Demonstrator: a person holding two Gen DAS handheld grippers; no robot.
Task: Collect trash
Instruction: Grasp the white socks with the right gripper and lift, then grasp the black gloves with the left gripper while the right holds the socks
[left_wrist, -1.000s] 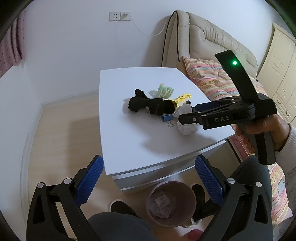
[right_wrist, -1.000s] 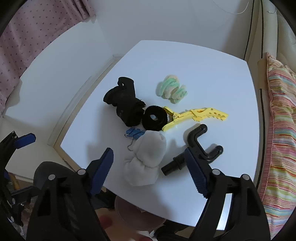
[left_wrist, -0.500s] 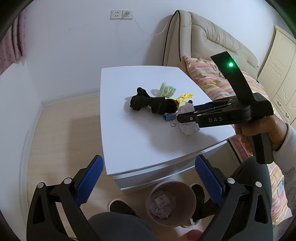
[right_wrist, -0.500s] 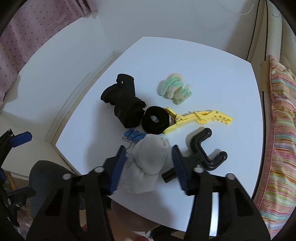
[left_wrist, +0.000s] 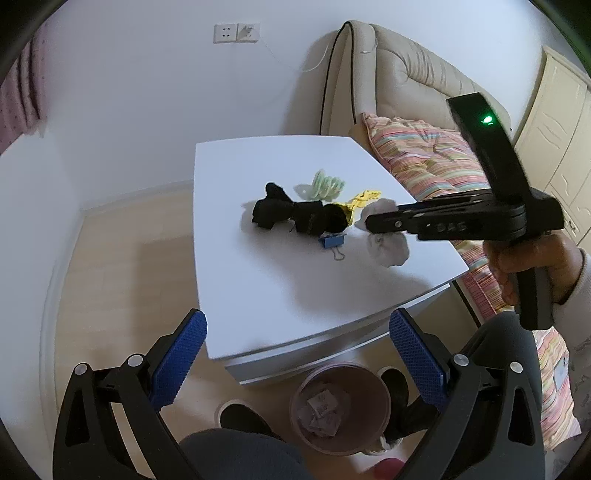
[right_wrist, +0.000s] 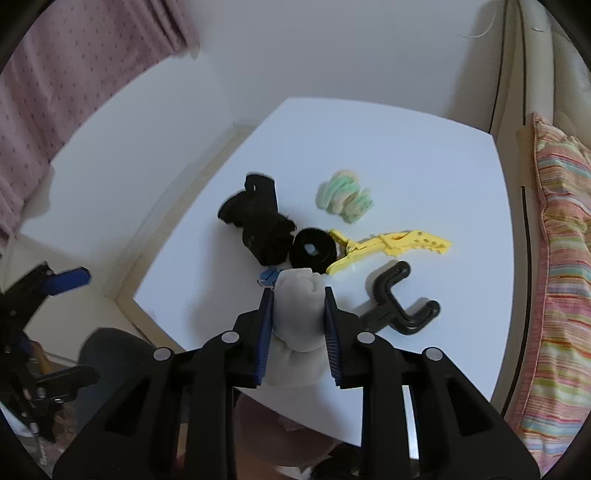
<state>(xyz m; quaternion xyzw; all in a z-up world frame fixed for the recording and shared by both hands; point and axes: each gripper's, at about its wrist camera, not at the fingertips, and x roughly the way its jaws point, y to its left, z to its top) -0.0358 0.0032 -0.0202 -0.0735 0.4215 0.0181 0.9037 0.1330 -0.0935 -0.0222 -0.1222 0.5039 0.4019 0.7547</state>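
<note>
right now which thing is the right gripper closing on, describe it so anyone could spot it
On the white table, at the near edge of the clutter, lies a crumpled grey-white tissue wad. The right gripper is closing its jaws on it. It is the only pale, soft lump; its neighbours are black, blue and yellow.

Blurred "DAS", probably, on right gripper (left_wrist: 373, 221) body.

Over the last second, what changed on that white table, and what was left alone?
The right gripper closed its blue pads around the crumpled grey wad, which lay loose between wide-open jaws a second ago; the jaws are closing on it now, and it looks slightly lifted. The left gripper stayed open above the bin. The black glove, yellow clip, black hook and table kept their places.
</note>
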